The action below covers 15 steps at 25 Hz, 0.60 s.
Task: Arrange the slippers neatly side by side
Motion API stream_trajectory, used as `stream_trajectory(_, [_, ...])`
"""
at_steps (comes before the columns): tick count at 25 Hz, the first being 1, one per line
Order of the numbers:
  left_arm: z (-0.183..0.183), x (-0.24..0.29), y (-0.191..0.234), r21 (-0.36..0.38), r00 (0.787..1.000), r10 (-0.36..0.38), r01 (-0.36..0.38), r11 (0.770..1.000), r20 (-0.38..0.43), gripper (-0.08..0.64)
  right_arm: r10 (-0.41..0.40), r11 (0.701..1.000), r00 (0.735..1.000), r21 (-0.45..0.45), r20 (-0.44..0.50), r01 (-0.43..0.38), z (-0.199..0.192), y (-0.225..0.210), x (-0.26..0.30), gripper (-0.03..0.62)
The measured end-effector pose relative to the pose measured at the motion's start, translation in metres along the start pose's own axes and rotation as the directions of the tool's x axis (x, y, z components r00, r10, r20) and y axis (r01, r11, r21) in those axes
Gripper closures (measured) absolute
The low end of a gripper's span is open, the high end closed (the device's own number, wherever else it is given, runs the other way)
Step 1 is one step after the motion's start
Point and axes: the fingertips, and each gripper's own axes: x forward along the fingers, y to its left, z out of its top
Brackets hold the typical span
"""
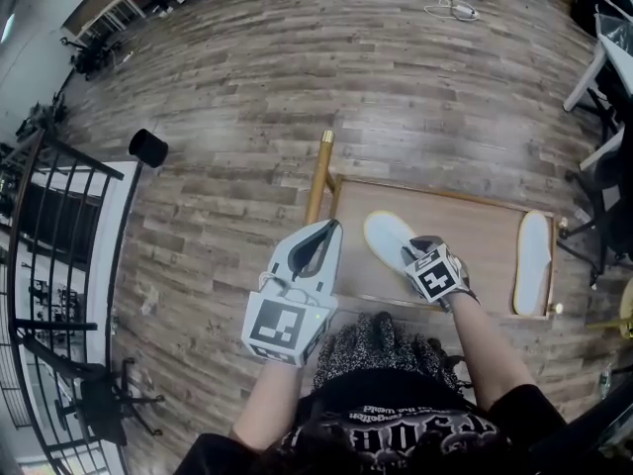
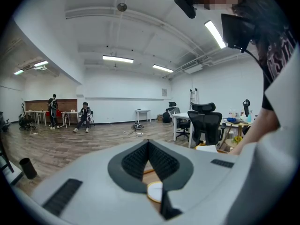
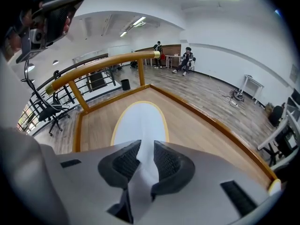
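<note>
Since the slipper point(image 3: 139, 123) looks light and floppy, the right gripper point(image 3: 146, 146) clamps its soft upper while the left gripper point(image 2: 148, 144) hangs clenched, empty.

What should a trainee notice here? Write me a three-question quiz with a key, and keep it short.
1. True or false: the two slippers lie touching, side by side, on the wooden tray.
2. Which claw has a slipper between its jaws? A: left claw. B: right claw. C: neither.
3. Where on the tray does the far slipper lie in the head view?

Key:
1. False; they lie well apart.
2. B; it is on the near slipper.
3. Along the tray's right edge.
</note>
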Motion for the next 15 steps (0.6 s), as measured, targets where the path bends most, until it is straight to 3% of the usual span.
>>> stream_trajectory(3, [0.002, -0.001, -0.001, -0.001, 1.000, 0.003, -0.003, 1.000, 0.004, 0.569, -0.023, 1.000, 1.000, -0.011, -0.009, 0.023, -0.002, -0.006, -0.003, 0.566])
stream_trajectory(7, [0.002, -0.004, -0.005, -0.002, 1.000, 0.007, -0.007, 1.000, 0.004, 0.569, -0.034, 0.999, 0.999, -0.020, -0.019, 0.034, -0.003, -0.012, -0.009, 0.574])
stream_trajectory(15, [0.010, 0.005, -0.016, -0.032, 1.000, 0.006, -0.006, 0.999, 0.011, 0.569, -0.088, 0.983, 0.996, 0.164, 0.003, 0.087, -0.007, -0.036, -0.043, 0.575])
